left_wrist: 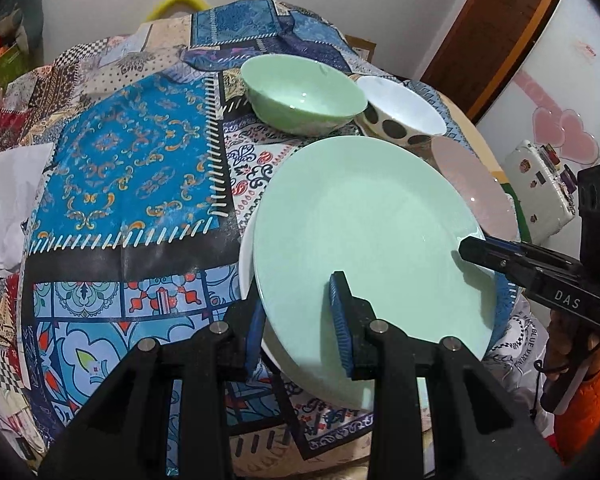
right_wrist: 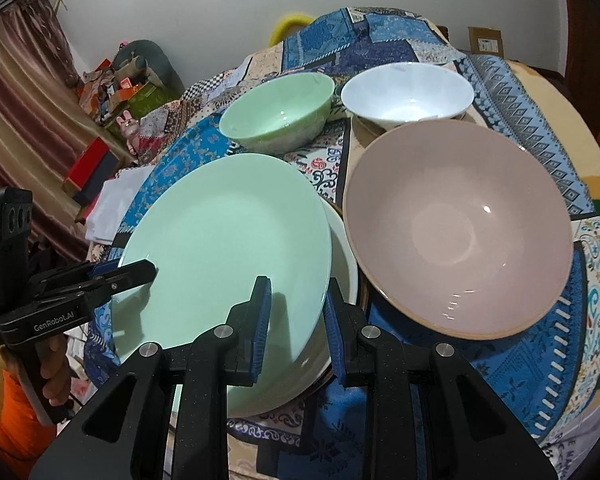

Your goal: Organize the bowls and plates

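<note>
We're holding the round mint-green glazed plate (right_wrist: 224, 240) w/ both grippers: left gripper (left_wrist: 300, 320) and right gripper (right_wrist: 296, 320) each clenched on opposite rim edges. It's hanging tilted just above the white plate (right_wrist: 342, 248) on the patchwork-cloth surface (left_wrist: 132, 168), directly under the jaws.

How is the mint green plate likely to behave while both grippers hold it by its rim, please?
The green plate looks glazed and glossy, so its thin rim could slip between the fingers. It seems rigid ceramic, probably fairly heavy and chip-prone if knocked against the white dish beneath it. Held at opposite edges by the left gripper and right gripper, it may tilt if one lags.
</note>
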